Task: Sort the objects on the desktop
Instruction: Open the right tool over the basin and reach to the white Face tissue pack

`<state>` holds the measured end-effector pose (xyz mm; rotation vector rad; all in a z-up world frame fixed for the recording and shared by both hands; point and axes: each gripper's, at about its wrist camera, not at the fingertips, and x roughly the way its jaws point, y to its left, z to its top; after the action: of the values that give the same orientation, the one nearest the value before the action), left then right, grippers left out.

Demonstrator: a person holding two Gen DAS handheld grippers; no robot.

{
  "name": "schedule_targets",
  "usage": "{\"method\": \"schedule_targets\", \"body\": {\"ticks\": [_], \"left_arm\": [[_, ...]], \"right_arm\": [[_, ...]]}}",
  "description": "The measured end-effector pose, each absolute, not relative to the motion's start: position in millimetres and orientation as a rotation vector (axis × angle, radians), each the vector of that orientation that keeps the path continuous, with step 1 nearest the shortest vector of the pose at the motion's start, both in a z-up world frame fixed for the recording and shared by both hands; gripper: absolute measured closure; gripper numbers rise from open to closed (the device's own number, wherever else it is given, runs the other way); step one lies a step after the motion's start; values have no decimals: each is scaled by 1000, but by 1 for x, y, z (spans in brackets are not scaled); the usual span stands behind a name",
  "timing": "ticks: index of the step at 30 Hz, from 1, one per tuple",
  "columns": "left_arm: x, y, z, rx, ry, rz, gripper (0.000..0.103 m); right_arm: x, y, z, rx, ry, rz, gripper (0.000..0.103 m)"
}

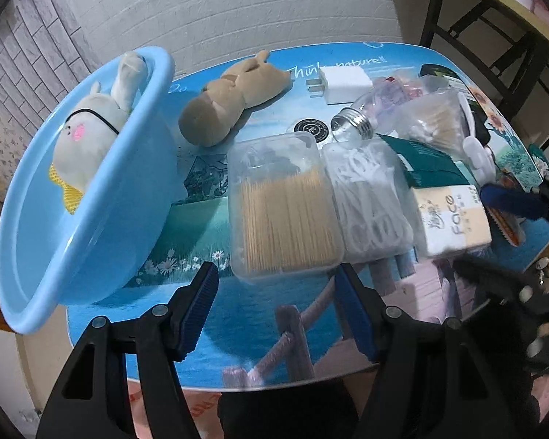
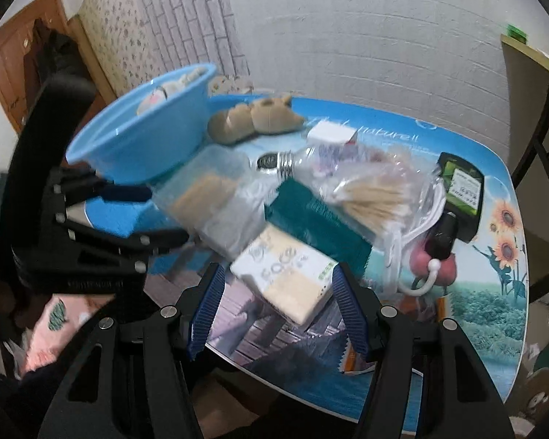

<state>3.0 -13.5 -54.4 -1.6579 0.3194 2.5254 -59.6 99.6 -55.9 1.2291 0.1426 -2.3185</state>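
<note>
our left gripper [image 1: 276, 285] hangs with jaws apart and empty just before the toothpick box [image 1: 283, 212]; our right gripper [image 2: 276, 285], also apart, hovers at the tissue pack [image 2: 289, 278].

**Table layout, seen from the two grippers**

Ahead of the left gripper [image 1: 276, 307]: toothpick box [image 1: 283, 212], floss-pick box [image 1: 369, 197] touching its right side, tissue pack [image 1: 454, 219] further right. Basin [image 1: 91, 226] far left, rabbit toy [image 1: 88, 135] inside. Bear toy [image 1: 230, 98] behind the boxes; charger [image 1: 344, 82] and bottle [image 1: 366, 117] to its right. Tissue pack lies just ahead of the right gripper [image 2: 276, 307]; cotton-swab bag [image 2: 369, 194] behind it.
</note>
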Motion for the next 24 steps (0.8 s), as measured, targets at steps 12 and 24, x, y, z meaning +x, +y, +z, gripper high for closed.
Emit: {"method": "schedule_targets", "body": {"ticks": [12,24], "left_arm": [[-8,-21,-67,-1673,208,2528,37],[-23,-26,-66,-1733,78,2567,36]], "right_arm": [[-62,94,-58,1220,244,-2365,37],[-57,100,-71,1271,207,-2389,30]]}}
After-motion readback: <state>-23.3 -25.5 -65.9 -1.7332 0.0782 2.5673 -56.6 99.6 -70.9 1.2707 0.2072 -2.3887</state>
